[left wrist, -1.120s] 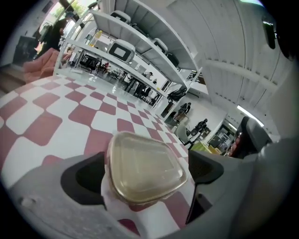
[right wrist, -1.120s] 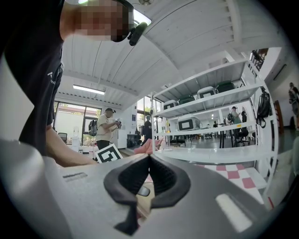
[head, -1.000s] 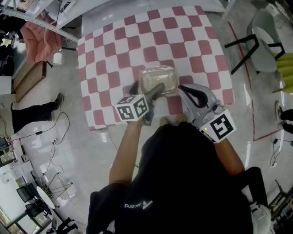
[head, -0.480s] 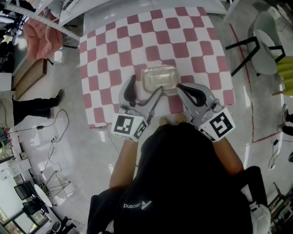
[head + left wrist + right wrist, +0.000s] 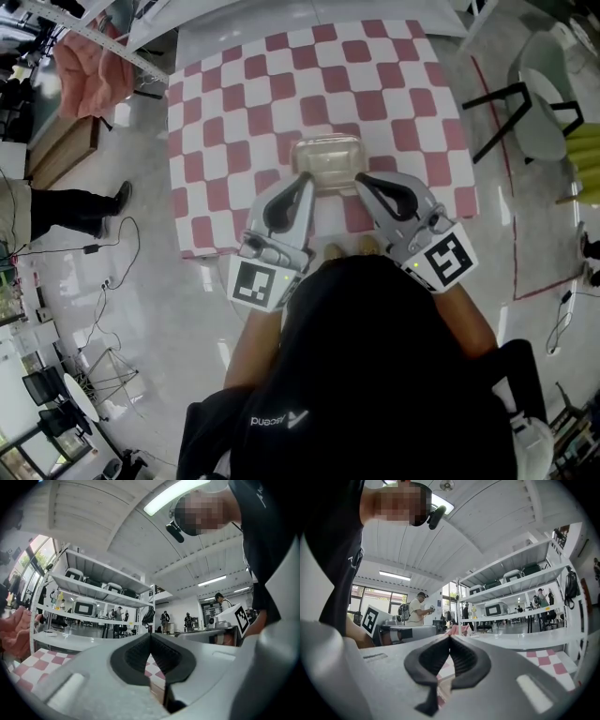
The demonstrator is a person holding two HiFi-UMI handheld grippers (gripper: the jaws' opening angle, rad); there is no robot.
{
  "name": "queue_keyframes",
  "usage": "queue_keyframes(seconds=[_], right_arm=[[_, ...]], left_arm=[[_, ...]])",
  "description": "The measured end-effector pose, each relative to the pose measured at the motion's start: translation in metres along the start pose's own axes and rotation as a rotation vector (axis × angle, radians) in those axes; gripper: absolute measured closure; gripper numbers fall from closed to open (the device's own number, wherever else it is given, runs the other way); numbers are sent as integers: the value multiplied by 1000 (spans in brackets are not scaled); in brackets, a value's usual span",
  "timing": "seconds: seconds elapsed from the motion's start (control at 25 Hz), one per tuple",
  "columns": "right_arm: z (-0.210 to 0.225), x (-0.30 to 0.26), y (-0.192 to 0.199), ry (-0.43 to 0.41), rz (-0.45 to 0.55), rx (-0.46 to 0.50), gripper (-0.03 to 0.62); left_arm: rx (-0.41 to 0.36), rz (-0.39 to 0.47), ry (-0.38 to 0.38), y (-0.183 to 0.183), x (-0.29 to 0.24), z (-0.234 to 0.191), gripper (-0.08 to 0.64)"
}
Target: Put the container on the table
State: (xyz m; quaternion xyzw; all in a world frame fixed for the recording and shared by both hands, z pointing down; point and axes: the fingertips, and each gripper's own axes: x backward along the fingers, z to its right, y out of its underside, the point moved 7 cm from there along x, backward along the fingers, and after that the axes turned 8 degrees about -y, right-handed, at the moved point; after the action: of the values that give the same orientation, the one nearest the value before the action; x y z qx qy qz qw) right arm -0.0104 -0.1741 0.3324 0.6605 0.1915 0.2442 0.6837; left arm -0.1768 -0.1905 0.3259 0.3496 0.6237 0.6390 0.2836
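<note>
A clear plastic container [image 5: 326,157] with a lid stands on the red-and-white checked table [image 5: 244,103], close to its near edge. In the head view my left gripper [image 5: 306,176] is shut, its tip just short of the container's near-left corner, with nothing held. My right gripper [image 5: 359,180] is shut too and empty, its tip by the near-right corner. The left gripper view shows its dark pads [image 5: 150,634] meeting, with only checked cloth beyond. In the right gripper view the pads [image 5: 450,637] are also together. Neither gripper view shows the container.
A grey chair [image 5: 534,84] stands right of the table and a pink cloth [image 5: 80,70] hangs at the upper left. A person's legs [image 5: 75,211] and cables lie on the floor at left. White shelving [image 5: 93,588] and several people fill the background.
My left gripper has let go of the container's near-left edge, lifted, rolled and gone from wide open to shut. The container stays on the table. The right gripper has kept still.
</note>
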Motion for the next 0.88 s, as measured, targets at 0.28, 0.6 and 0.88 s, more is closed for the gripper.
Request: queue_keyframes(seconds=[0.28, 0.6, 0.88], right_arm=[[-8, 0, -3, -20, 8, 26, 589], [-15, 0, -2, -55, -2, 27, 590], [-17, 0, -2, -66, -3, 24, 589]], left_arm=[[35, -1, 35, 0, 7, 17, 549], [57, 5, 35, -1, 12, 21, 549], [66, 9, 16, -2, 15, 20, 549]])
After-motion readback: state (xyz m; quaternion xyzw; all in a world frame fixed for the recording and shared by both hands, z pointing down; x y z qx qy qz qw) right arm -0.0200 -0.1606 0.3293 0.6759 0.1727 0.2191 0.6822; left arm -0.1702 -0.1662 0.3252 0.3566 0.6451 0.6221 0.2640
